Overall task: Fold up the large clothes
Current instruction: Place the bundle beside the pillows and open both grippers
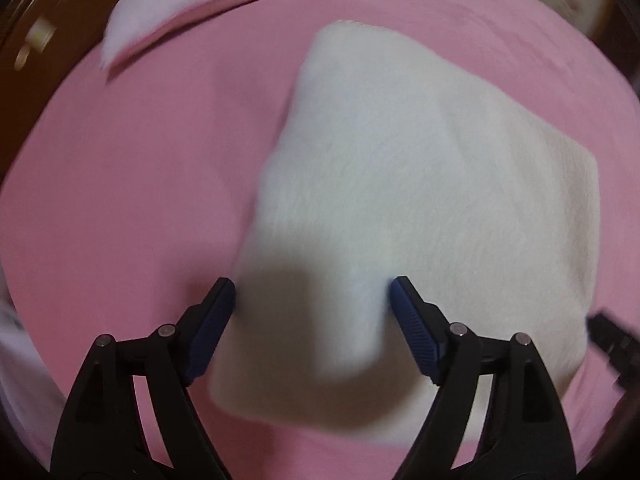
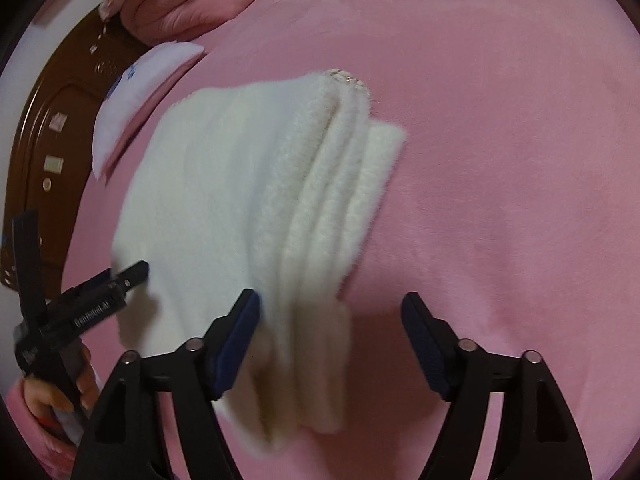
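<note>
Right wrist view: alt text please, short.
A folded white fluffy garment, layers stacked along its right edge, lies on a pink bed cover. The open right gripper hovers over its near end; the left gripper is at its left edge.

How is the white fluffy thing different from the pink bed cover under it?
The white garment is folded into stacked layers; the pink cover lies spread flat. The garment looks fluffy, the cover smoother. The garment is small next to the cover, which spreads around it. Both are soft cloth.
</note>
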Motion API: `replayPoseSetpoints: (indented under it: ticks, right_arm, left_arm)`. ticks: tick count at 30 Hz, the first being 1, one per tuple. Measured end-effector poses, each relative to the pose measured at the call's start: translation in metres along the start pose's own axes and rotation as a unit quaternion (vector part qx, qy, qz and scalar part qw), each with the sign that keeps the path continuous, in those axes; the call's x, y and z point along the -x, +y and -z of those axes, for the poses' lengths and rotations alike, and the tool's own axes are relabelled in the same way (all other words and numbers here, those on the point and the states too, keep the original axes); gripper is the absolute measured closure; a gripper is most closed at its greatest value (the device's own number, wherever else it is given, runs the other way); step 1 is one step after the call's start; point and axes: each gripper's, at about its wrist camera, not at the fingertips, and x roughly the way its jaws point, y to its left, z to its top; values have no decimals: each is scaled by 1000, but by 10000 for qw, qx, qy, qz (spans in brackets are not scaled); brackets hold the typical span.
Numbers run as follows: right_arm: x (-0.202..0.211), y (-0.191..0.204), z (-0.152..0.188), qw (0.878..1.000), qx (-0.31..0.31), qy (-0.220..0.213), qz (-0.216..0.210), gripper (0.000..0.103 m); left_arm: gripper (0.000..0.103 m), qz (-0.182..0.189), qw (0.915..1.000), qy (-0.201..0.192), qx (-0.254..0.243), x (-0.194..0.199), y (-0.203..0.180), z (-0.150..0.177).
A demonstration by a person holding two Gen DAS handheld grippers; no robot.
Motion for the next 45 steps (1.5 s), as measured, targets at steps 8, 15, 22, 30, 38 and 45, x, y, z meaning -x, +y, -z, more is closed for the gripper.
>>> replayPoseSetpoints:
  ticks: [8, 15, 22, 30, 38, 45]
  right_arm:
    - [-10, -42, 58, 9953, -597, 538, 548, 13]
    - [22, -83, 135, 9808, -633, 1087, 1488, 5]
    - [59, -139, 193, 9720, -1036, 1382, 1594, 4]
    - [106, -150, 162, 9759, -1279, 689, 1629, 2]
    - [149, -105, 116, 9806, -1177, 100, 1567, 2]
    - [174, -33, 63, 9843, -1101, -537, 1270, 1]
  left_arm:
    - [20, -331, 9978, 215, 534, 15, -38, 90]
    - [20, -219, 9872, 1579, -80, 17, -138, 205]
    - [20, -12, 9775, 1918, -882, 70, -261, 332]
    - [20, 428, 9685, 1219, -2128, 159, -374, 395]
    - [20, 1187, 9458, -916, -2879, 300, -430, 369]
    - [20, 1237, 9358, -1062, -3124, 424, -449, 377]
